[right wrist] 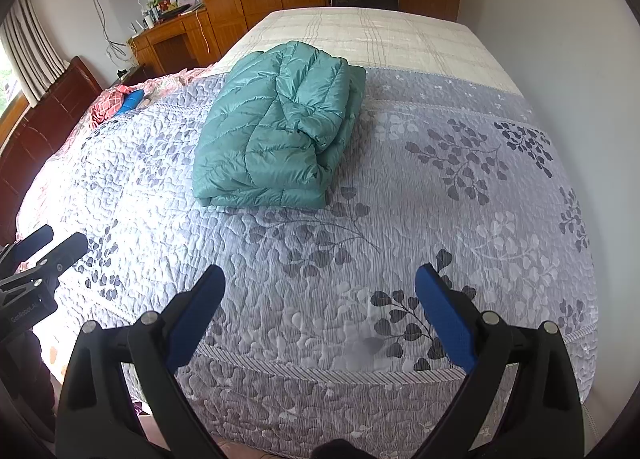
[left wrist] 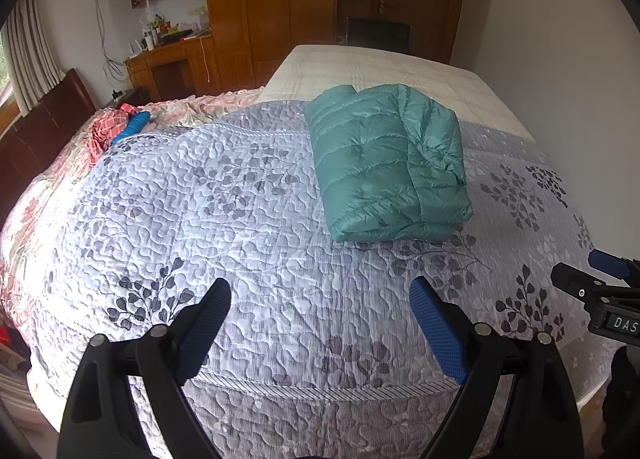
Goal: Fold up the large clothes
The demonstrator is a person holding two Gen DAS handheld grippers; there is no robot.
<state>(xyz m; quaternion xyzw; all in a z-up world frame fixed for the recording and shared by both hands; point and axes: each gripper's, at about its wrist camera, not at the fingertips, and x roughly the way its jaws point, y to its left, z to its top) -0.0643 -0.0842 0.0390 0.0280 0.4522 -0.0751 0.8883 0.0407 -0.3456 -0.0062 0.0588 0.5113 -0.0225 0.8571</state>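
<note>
A teal quilted down jacket (left wrist: 386, 163) (right wrist: 276, 127) lies folded into a thick rectangle on the grey leaf-patterned quilt (left wrist: 224, 219) (right wrist: 420, 219) of the bed. My left gripper (left wrist: 320, 291) hovers open over the quilt near the bed's front edge, well short of the jacket, with nothing between its blue pads. My right gripper (right wrist: 320, 279) is likewise open and empty, held back from the jacket. Each gripper shows at the edge of the other's view: the right gripper (left wrist: 592, 279) and the left gripper (right wrist: 48, 247).
A pink floral cover with a red checked cloth (left wrist: 108, 131) and a blue object (left wrist: 134, 125) lies at the bed's left. A dark headboard (right wrist: 44, 127) runs along the left. A white wall (right wrist: 560, 59) borders the right side. A wooden desk (left wrist: 168, 59) and wardrobes stand behind.
</note>
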